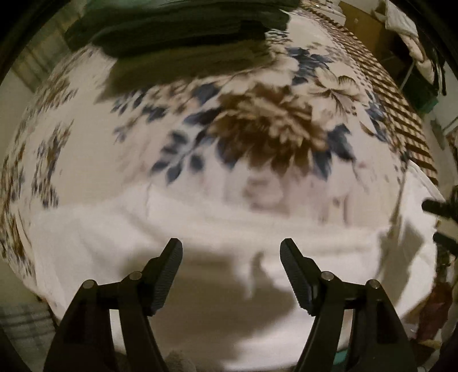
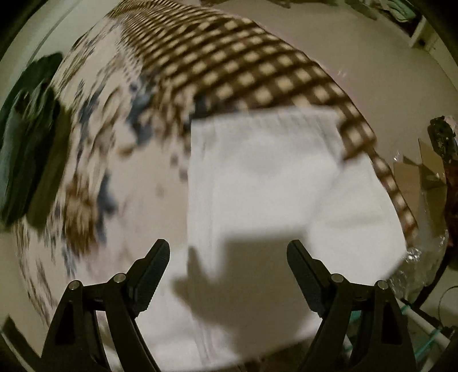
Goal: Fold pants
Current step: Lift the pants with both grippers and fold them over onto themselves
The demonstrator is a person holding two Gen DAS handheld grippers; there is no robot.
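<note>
While spread wide and empty above the white cotton pants [image 2: 257,183] lying flat on the floral blanket [image 1: 257,126], lower left gripper [image 1: 231,249] and right gripper [image 2: 228,250] onto matching edges, pinching evenly.

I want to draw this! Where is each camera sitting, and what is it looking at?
Left wrist: sits on the left gripper, looking down at white pants on a flowery blanket; its open black fingers show.
Right wrist: sits on the right gripper, above the white pants; its open fingers show.
Both see: pants, blanket, dark green clothes.
</note>
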